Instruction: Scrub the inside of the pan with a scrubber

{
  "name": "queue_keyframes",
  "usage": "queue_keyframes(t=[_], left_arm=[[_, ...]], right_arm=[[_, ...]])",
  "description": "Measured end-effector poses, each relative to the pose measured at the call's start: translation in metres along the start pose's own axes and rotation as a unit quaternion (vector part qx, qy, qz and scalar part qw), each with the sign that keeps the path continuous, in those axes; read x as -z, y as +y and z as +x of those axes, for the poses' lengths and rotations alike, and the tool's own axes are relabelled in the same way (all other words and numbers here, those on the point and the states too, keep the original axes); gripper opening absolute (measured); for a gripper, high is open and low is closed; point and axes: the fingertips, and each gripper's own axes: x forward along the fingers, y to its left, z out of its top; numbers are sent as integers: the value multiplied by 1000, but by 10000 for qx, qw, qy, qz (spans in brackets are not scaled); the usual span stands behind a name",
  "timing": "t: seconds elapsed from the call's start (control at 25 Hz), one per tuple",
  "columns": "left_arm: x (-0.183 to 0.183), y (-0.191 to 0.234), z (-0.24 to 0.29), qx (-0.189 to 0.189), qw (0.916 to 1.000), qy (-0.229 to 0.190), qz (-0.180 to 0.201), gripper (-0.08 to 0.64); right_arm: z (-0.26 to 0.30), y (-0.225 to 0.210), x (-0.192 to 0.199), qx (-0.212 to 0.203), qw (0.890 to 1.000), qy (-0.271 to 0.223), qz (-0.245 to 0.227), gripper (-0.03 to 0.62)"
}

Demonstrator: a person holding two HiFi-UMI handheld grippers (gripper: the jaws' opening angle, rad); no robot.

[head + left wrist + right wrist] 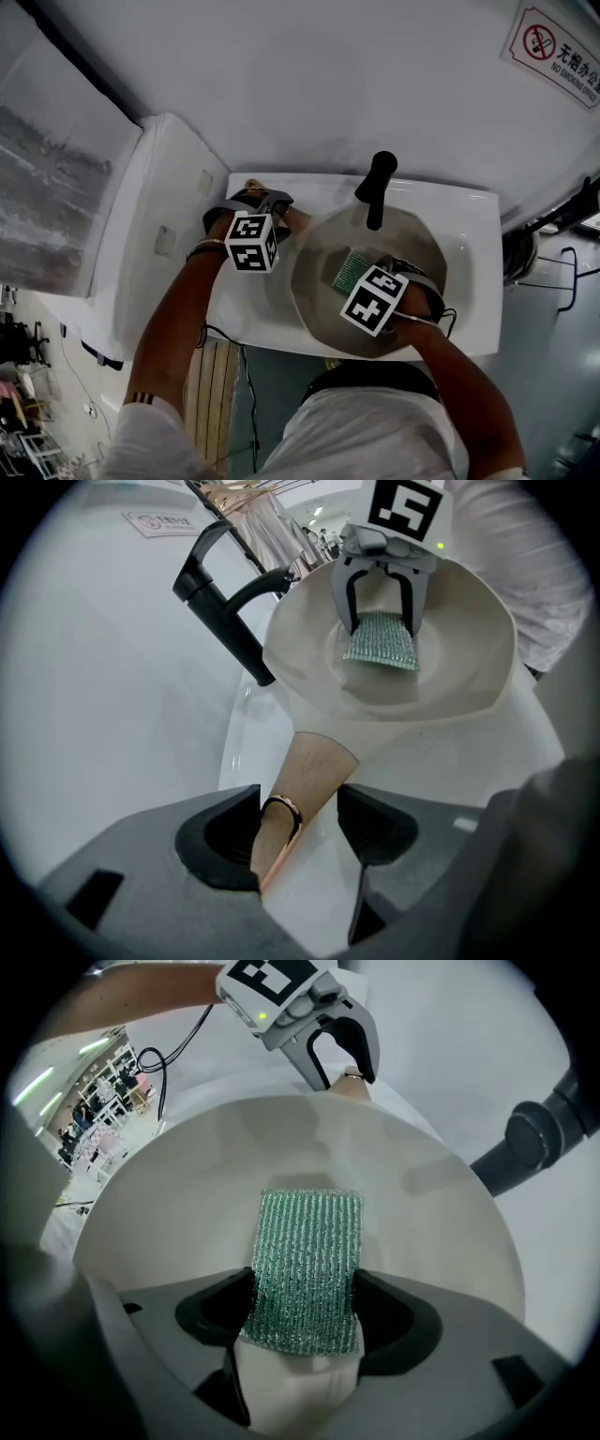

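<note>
Pinching the green scrubber [309,1260] in your right gripper [305,1314], you are laying it lengthwise on the pan [187,1213] floor straight ahead of those jaws, while your left gripper [298,832] is loosely straddling the handle [307,775], jaws part-open.

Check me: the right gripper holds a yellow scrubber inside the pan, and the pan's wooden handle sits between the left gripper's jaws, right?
Not quite: the scrubber is green, not yellow, as the right gripper view shows. The rest holds: the right gripper holds it inside the pan, and the pan's wooden handle sits between the jaws of the left gripper.
</note>
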Motion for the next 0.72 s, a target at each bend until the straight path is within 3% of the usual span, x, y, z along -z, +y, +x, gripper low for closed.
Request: queue_keyframes(t=[0.4,0.72], left_arm=[[-1,0,0,-11,10000,7,-38,259],[0,0,0,-29,10000,30,-67,259]], right_arm=[[-22,-3,15,128,9996,176,-172,341],[-34,40,-22,-553,9976,-358,-223,339]])
